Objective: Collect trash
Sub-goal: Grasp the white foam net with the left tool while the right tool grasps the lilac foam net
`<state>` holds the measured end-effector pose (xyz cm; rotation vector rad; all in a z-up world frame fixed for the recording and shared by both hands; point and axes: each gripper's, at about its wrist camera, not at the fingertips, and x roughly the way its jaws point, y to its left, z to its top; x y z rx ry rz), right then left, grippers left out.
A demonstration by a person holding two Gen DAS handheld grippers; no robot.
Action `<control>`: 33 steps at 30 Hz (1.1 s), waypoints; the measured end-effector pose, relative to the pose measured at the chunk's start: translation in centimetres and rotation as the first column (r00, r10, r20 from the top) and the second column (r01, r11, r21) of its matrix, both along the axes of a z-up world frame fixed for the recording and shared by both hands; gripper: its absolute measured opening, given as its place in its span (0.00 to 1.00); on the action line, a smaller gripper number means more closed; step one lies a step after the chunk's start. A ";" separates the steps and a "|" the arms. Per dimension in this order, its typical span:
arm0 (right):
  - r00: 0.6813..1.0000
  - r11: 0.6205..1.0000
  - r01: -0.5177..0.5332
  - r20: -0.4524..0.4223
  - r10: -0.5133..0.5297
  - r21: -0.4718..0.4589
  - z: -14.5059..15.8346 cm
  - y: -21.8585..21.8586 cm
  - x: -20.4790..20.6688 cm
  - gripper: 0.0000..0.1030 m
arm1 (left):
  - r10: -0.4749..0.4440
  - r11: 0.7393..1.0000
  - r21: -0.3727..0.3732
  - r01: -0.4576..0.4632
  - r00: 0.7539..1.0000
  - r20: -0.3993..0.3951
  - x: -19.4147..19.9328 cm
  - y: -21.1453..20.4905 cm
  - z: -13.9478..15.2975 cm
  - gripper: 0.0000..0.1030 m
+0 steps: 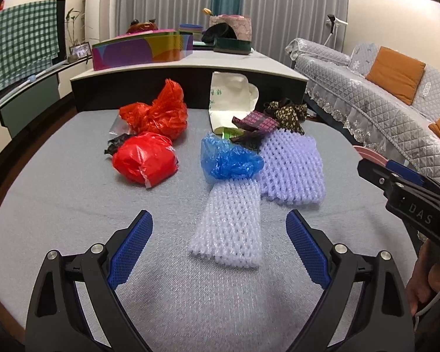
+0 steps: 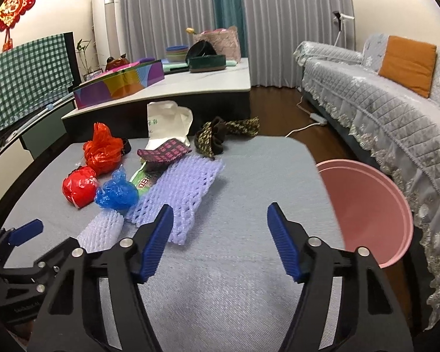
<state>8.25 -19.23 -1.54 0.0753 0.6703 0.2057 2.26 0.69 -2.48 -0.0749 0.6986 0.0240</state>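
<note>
Trash lies on a grey table (image 1: 58,193): two red plastic bags (image 1: 145,158) (image 1: 158,111), a blue plastic bag (image 1: 228,160), a small white foam net (image 1: 228,226), a larger lilac foam net (image 1: 292,165), a white paper bag (image 1: 228,99), a dark wrapper (image 1: 256,121) and a patterned cloth (image 1: 287,113). My left gripper (image 1: 219,243) is open, its fingers on either side of the small foam net's near end. My right gripper (image 2: 220,234) is open and empty over the table, right of the lilac net (image 2: 179,193). A pink bin (image 2: 366,211) stands beside the table's right edge.
A low white-topped table (image 2: 214,82) with a colourful box (image 2: 120,85) and bowls stands behind. A grey quilted sofa (image 2: 381,94) with orange cushions runs along the right. A power cord (image 2: 308,123) lies on the dark wood floor.
</note>
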 end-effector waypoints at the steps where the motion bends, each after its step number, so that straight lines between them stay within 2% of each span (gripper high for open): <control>1: 1.000 1.000 -0.006 -0.010 0.006 0.010 -0.3 0.1 0.4 0.62 | -0.003 1.000 0.002 0.003 1.000 -0.008 0.3 0.0 -0.3 0.83; 10: 0.994 0.995 -0.067 -0.084 0.073 0.069 -2.3 2.0 2.7 0.62 | -0.018 1.000 -0.026 0.016 0.996 -0.083 1.8 0.6 -2.2 0.62; 15: 0.986 0.993 -0.088 -0.135 0.098 0.081 -3.6 3.1 3.8 0.57 | -0.040 0.998 -0.041 0.036 0.994 -0.101 1.9 0.8 -2.5 0.45; 18: 0.980 0.991 -0.098 -0.163 0.112 0.093 -4.2 3.5 4.1 0.47 | -0.056 0.998 -0.044 0.052 0.993 -0.104 2.0 0.8 -2.6 0.33; 20: 0.975 0.989 -0.102 -0.184 0.120 0.106 -4.6 3.6 4.4 0.29 | -0.062 0.998 -0.039 0.058 0.993 -0.104 1.9 0.7 -2.6 0.23; 21: 0.973 0.987 -0.105 -0.194 0.127 0.118 -4.7 3.5 4.4 0.26 | -0.065 0.997 -0.037 0.062 0.993 -0.103 1.8 0.7 -2.5 0.20; 23: 0.970 0.986 -0.111 -0.203 0.135 0.126 -4.9 3.5 4.5 0.12 | -0.069 0.997 -0.032 0.066 0.993 -0.100 1.7 0.7 -2.4 0.17; 26: 0.972 0.985 -0.116 -0.189 0.140 0.130 -4.5 3.4 4.1 0.07 | -0.072 0.997 -0.028 0.070 0.993 -0.090 1.5 0.7 -2.0 0.16; 32: 0.981 0.986 -0.117 -0.143 0.134 0.122 -2.8 2.7 2.9 0.04 | -0.070 0.997 -0.025 0.068 0.996 -0.061 0.9 0.7 -1.1 0.15; 33: 0.982 0.986 -0.117 -0.132 0.133 0.118 -2.4 2.5 2.5 0.00 | -0.069 0.997 -0.024 0.067 0.996 -0.054 0.7 0.7 -0.9 0.15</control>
